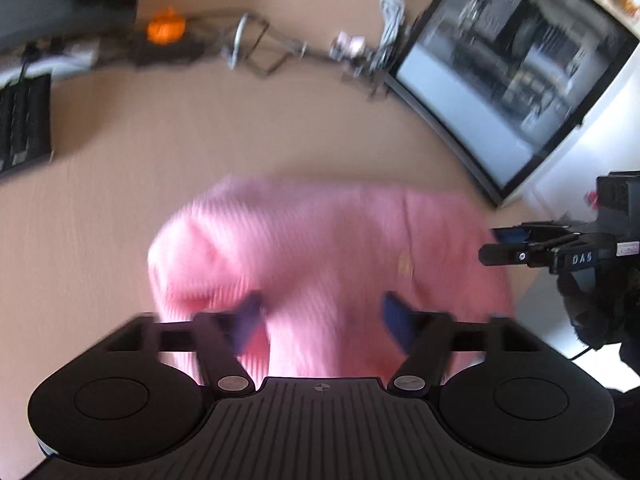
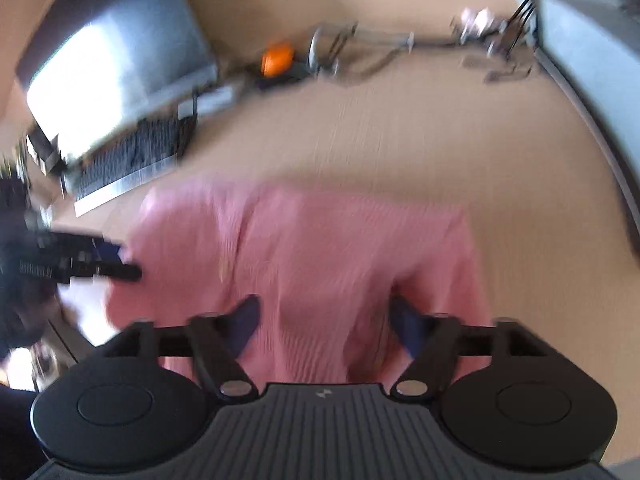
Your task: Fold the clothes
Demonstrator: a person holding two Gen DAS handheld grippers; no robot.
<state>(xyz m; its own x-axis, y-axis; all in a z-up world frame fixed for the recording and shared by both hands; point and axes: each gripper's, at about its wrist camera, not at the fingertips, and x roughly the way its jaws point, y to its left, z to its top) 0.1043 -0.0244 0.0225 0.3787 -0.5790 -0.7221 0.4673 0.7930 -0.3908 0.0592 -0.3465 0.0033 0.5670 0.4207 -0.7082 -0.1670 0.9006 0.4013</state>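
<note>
Hovering over the near edge of the pink ribbed garment (image 1: pixel 320 256), the left gripper (image 1: pixel 320 320) and right gripper (image 2: pixel 324 324) both have their fingers spread apart, pinching nothing. The garment lies bunched on the tan table (image 1: pixel 160 140). Beyond the garment, at the table's far edge, sit an orange pumpkin (image 1: pixel 166 28) and a monitor (image 1: pixel 516 68).

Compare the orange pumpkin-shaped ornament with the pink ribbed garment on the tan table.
The orange pumpkin-shaped ornament is small and rounded; the pink ribbed garment is broad and soft, spread in folds. The ornament sits at the table's far edge among clutter; the garment lies near, under the open left gripper and right gripper. Both rest on the tan table.
</note>
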